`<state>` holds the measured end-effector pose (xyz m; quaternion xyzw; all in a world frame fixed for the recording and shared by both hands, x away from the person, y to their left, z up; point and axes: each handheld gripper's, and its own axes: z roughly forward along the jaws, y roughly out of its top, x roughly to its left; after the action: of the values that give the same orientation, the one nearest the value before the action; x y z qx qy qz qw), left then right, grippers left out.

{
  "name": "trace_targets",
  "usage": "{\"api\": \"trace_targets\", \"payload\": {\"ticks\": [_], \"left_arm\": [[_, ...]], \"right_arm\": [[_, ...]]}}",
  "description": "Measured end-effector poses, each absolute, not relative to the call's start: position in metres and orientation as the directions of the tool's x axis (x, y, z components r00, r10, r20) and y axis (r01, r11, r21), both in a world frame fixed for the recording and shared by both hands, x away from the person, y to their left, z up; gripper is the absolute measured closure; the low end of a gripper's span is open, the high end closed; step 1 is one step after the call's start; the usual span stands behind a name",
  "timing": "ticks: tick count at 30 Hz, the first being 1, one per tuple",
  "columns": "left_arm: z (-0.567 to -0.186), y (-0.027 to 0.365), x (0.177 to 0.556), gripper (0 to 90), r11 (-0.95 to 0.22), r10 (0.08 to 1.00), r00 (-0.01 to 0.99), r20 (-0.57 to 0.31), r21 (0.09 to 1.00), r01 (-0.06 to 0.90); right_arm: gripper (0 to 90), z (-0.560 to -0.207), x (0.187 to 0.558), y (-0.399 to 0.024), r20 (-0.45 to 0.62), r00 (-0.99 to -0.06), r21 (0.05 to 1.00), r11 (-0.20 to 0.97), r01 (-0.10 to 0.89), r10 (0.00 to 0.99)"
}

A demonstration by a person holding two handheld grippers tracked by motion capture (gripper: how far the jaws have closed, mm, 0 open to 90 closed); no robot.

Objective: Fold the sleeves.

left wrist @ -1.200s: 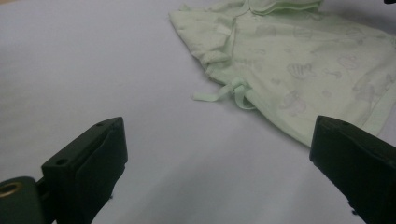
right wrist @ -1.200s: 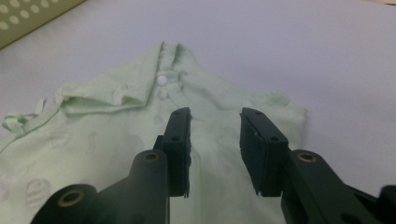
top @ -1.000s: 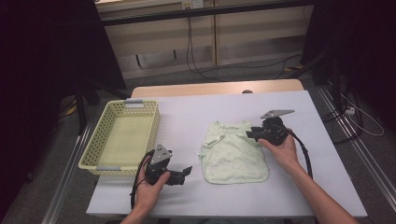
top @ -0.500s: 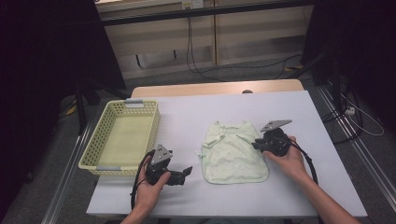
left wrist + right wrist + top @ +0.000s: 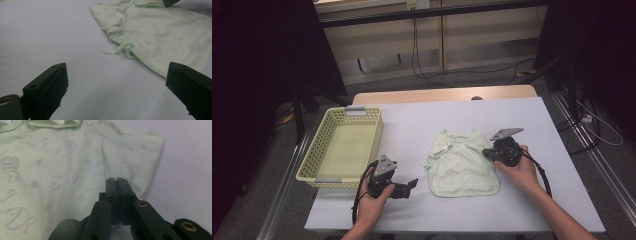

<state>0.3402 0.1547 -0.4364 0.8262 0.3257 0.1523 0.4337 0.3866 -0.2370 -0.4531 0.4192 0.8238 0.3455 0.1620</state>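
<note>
A pale green baby garment (image 5: 462, 164) with a faint printed pattern lies flat on the white table (image 5: 422, 125), right of the middle and toward the person's side, its neckline pointing away from the person and a small tie (image 5: 117, 49) trailing from its left edge. The right hand-held gripper (image 5: 116, 185) sits at the garment's right edge, near the sleeve; its jaws have just been closing and now stand pressed together, pinching a raised fold of the fabric between them. The left hand-held gripper (image 5: 117, 82) rests near the table's front edge, left of the garment and apart from it, its jaws spread wide over bare table. A yellow plastic basket (image 5: 322, 145) stands at the table's left side.
</note>
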Motion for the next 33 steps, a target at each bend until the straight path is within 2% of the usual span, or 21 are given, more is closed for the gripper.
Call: {"api": "trace_targets", "payload": {"ticks": [7, 20, 22, 30, 33], "left_arm": [[-0.436, 0.155, 0.340, 4.5, -0.416, 0.667, 0.744, -0.028, 0.815, 0.403], [-0.436, 0.158, 0.340, 4.5, -0.397, 0.676, 0.735, -0.044, 0.819, 0.415], [-0.436, 0.159, 0.341, 4.5, -0.396, 0.679, 0.733, -0.045, 0.818, 0.417], [-0.436, 0.159, 0.342, 4.5, -0.391, 0.677, 0.734, -0.046, 0.823, 0.412], [-0.436, 0.157, 0.342, 4.5, -0.386, 0.678, 0.734, -0.050, 0.825, 0.413]], "right_arm": [[89.9, -0.443, 0.386, -0.237, 0.074, -0.597, 0.733, 0.362, 0.575, 0.799], [88.8, -0.451, 0.380, -0.226, 0.068, -0.628, 0.686, 0.420, 0.594, 0.775], [85.6, -0.453, 0.380, -0.224, 0.045, -0.631, 0.677, 0.441, 0.589, 0.774], [75.3, -0.454, 0.381, -0.224, 0.059, -0.621, 0.694, 0.415, 0.588, 0.782], [66.6, -0.453, 0.379, -0.225, 0.077, -0.627, 0.710, 0.399, 0.580, 0.775]]}}
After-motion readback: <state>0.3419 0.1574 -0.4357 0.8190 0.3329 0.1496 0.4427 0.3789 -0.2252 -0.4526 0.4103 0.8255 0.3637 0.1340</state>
